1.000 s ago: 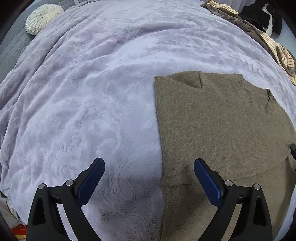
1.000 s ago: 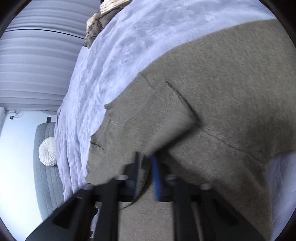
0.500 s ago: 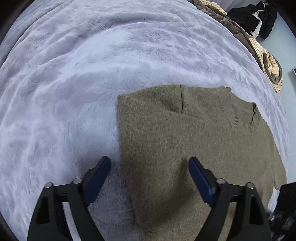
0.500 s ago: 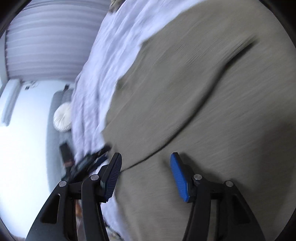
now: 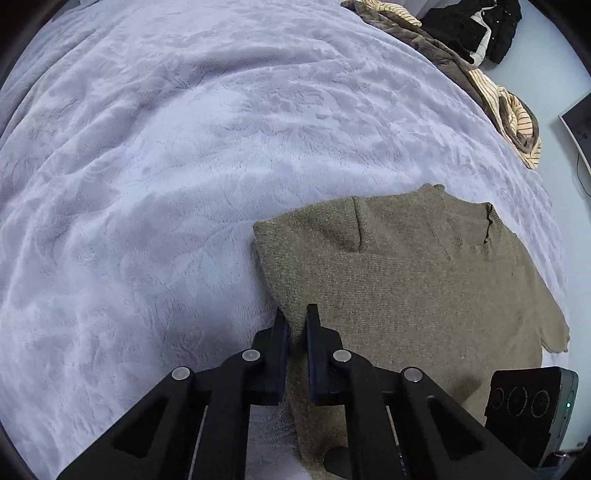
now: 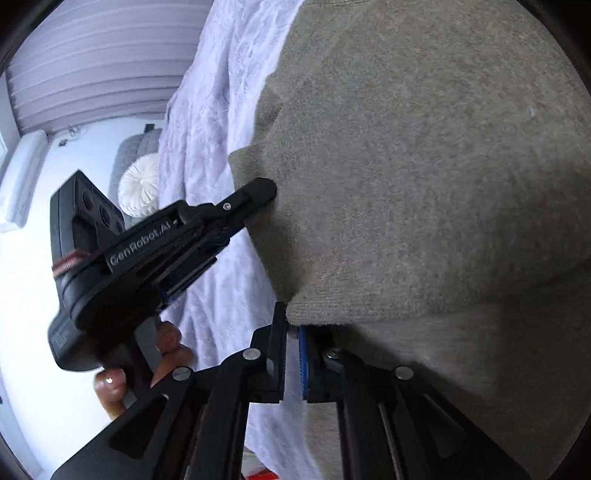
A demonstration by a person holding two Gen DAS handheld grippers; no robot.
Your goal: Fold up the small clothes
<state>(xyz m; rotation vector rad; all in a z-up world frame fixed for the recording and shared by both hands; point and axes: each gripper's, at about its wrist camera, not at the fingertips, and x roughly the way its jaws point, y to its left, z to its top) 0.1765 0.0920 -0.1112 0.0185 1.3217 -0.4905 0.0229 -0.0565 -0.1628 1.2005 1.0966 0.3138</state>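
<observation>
Left wrist view: olive sweater [image 5: 406,288] lies flat on the bed [image 5: 166,184], one sleeve already folded in; left claw [image 5: 295,325] pinched tight on its left edge. A heap of other clothes [image 5: 480,74] waits at the far corner. Right wrist view: right claw [image 6: 291,332] clamped on the sweater's lower corner. Judged early: side folds partly done, lengthwise fold still to come.

Sweater [image 5: 406,295] hem runs off the near edge in the left wrist view; right wrist view crops it top and right. Black clothes [image 5: 476,26] far right cut by the rim. Hand [image 6: 162,354] mostly hidden behind the left gripper [image 6: 266,192].
</observation>
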